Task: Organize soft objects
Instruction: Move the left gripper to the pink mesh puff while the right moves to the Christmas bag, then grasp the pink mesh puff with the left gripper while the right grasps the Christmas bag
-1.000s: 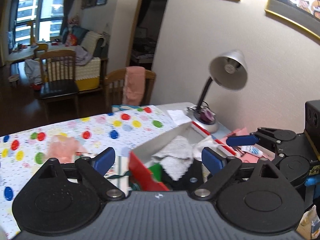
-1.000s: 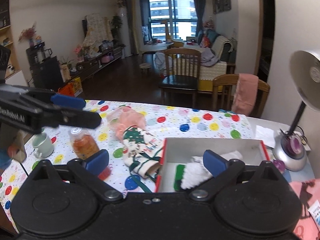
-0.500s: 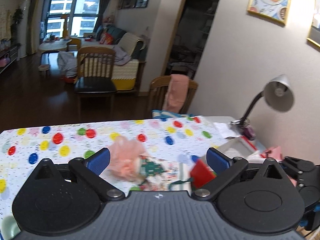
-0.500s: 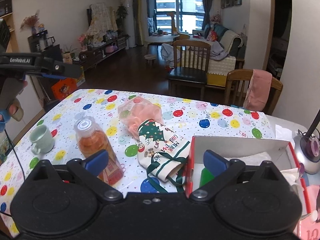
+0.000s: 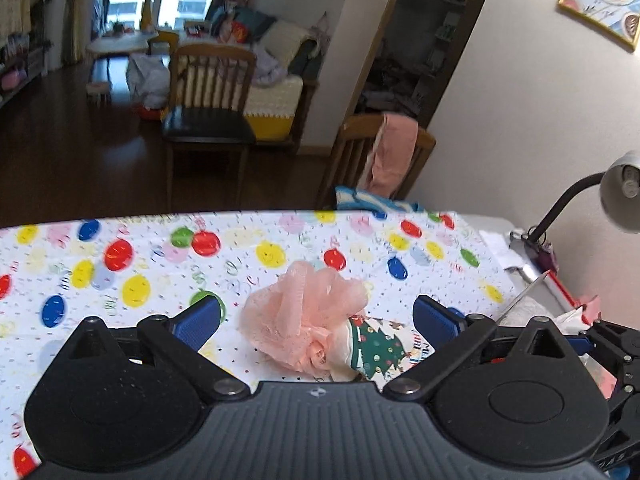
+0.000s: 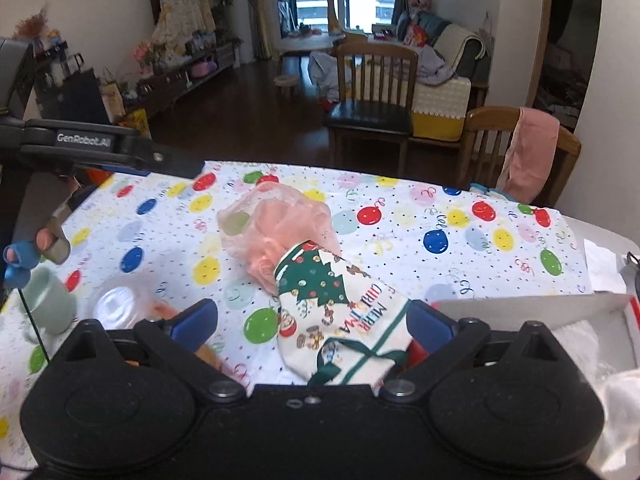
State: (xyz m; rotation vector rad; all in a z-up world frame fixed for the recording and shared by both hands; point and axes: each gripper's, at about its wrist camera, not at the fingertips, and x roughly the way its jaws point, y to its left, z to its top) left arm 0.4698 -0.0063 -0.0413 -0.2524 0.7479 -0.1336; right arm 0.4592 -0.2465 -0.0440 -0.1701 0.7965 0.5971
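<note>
A pink mesh pouf [image 5: 304, 316] lies on the balloon-print tablecloth [image 5: 120, 264], leaning on a Christmas-print cloth [image 5: 380, 348]. My left gripper [image 5: 316, 320] hangs just above and in front of the pouf, jaws open wide and nothing gripped. In the right wrist view the Christmas cloth [image 6: 336, 312] lies straight ahead, the pouf [image 6: 276, 224] behind it. My right gripper [image 6: 312, 320] is open over the cloth's near end, its pads clear of it. A white box with red trim [image 6: 520, 308] at the right holds white soft items [image 6: 576, 336].
A blurred bottle with a white cap [image 6: 120, 304] and a pale green mug [image 6: 48, 304] stand at the near left. One left gripper finger [image 6: 168, 164] crosses the upper left, a hand [image 6: 48, 240] below it. A desk lamp [image 5: 620, 192] stands far right, wooden chairs [image 6: 372, 92] behind the table.
Both views have swung left, away from the box, and dropped closer to the table. The pouf now sits between my left fingers, the Christmas cloth between my right ones.
</note>
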